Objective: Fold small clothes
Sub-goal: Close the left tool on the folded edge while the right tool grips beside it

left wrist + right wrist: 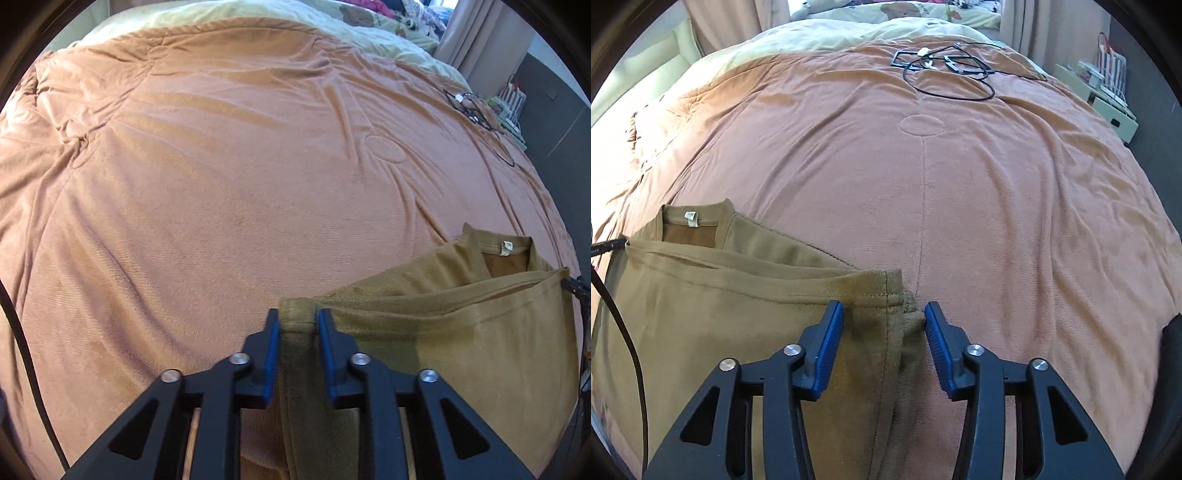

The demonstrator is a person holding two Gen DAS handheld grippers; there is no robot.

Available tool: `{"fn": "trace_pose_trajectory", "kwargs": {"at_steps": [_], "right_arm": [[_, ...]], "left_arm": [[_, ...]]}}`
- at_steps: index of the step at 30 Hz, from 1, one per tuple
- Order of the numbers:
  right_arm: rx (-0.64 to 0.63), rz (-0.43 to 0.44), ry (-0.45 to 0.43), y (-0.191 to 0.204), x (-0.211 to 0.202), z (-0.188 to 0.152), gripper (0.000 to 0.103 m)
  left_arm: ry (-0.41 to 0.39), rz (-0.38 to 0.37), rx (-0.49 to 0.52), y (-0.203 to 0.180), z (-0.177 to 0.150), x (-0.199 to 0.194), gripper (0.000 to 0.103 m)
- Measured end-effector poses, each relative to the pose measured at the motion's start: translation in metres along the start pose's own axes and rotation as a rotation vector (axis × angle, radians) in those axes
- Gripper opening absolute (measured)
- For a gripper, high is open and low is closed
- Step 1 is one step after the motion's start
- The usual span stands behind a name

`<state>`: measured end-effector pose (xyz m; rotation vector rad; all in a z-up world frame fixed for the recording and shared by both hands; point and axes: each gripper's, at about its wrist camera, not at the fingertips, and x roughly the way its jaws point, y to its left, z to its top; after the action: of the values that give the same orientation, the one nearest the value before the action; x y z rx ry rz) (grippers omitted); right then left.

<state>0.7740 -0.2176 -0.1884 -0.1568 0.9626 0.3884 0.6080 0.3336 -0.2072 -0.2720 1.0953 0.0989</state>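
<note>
An olive-brown T-shirt (713,295) lies on a bed covered by an orange plush blanket (997,221). Its neckline and white label point toward the far end of the bed, and the near part appears already doubled over the body.

The left gripper (298,325) is clenched on one bunched corner of the shirt's edge, the fabric squeezed between its blue pads.

The right gripper (884,321) straddles the opposite corner with its jaws part-way apart. The cloth sits between the pads, but they do not yet press it.

Holding both corners would let the person carry the edge evenly into a fold. Black cables (945,74) lie well apart, near the far end.
</note>
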Motion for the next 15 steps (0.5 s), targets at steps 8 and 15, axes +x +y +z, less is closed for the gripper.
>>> {"fn": "trace_pose_trajectory", "kwargs": {"at_steps": [8, 15], "right_arm": [[-0.022, -0.009, -0.04, 0.001, -0.02, -0.004, 0.014], [-0.022, -0.041, -0.081, 0.012, -0.05, -0.009, 0.013]], "left_arm": [[-0.048, 0.06, 0.03, -0.01, -0.003, -0.03, 0.009], [-0.108, 0.097, 0.072, -0.025, -0.005, -0.07, 0.007]]}}
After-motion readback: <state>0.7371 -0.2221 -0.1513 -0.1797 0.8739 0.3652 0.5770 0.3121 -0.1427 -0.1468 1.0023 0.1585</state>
